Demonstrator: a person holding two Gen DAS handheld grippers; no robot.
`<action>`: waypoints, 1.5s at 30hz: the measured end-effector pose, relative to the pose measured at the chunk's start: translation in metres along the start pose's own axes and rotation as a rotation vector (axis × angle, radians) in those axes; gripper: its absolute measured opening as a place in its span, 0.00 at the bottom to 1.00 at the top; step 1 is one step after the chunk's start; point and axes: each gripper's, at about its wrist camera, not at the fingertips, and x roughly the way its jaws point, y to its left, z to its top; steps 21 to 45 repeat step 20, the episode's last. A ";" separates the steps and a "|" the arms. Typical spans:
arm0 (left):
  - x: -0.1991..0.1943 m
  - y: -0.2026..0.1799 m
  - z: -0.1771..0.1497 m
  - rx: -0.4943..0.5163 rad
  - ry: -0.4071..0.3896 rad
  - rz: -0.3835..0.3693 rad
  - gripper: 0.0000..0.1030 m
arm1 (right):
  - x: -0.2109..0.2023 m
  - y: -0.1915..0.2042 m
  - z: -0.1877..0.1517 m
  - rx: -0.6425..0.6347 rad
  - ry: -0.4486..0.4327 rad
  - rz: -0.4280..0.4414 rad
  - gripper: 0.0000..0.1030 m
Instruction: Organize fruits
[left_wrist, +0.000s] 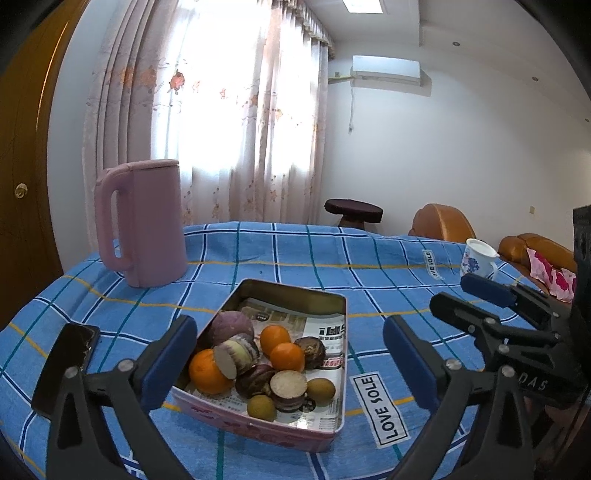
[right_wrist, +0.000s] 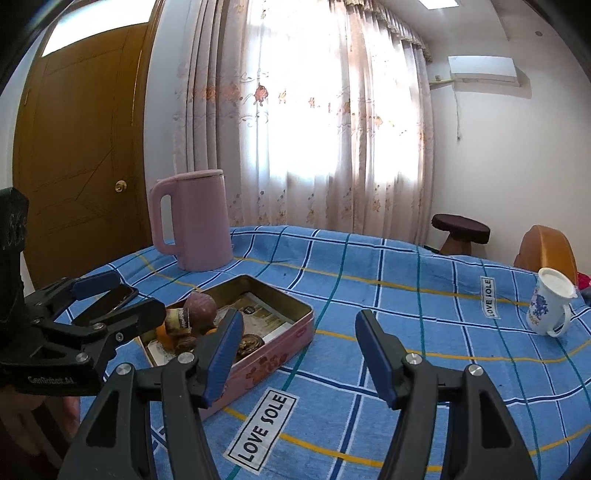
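Left gripper (left_wrist: 290, 363): fingers spread wide, nothing between them, hovering over the near end of the tin (left_wrist: 334, 430). Right gripper (right_wrist: 297, 356): fingers also spread and empty, held over bare cloth just right of the tin.

Tin sits on the worktop (left_wrist: 424, 291), which is covered in blue checked cloth. Paper lines the tin's floor. All fruit in view lies inside it, crowded toward the near end:
- three oranges (left_wrist: 208, 373), one large at the near left, two smaller mid-tin
- two small greenish-brown fruits (left_wrist: 261, 407) at the near edge
- a round purple fruit (left_wrist: 231, 325) at the left wall
- several dark brown round pieces (left_wrist: 288, 387), some showing a pale cut face; kind cannot be told.

The far half of the tin shows only paper.

Phone (left_wrist: 66, 365) lies left of the tin, partly hidden by the left finger. Farther back: pink kettle (left_wrist: 147, 225) at left, a flowered cup (left_wrist: 476, 260) at far right.

Judgement: no fruit lies loose on the cloth, so gathering looks done or nearly so. If sorting by kind is meant, it is not done: kinds are mixed in one heap. No second container is visible.
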 end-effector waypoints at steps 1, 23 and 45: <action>-0.001 -0.001 0.000 -0.001 -0.003 -0.002 1.00 | -0.002 -0.002 0.001 -0.002 -0.007 -0.008 0.63; 0.001 -0.010 -0.001 0.007 0.016 -0.016 1.00 | -0.009 -0.019 -0.007 0.021 -0.018 -0.047 0.63; 0.001 -0.010 -0.001 0.007 0.016 -0.016 1.00 | -0.009 -0.019 -0.007 0.021 -0.018 -0.047 0.63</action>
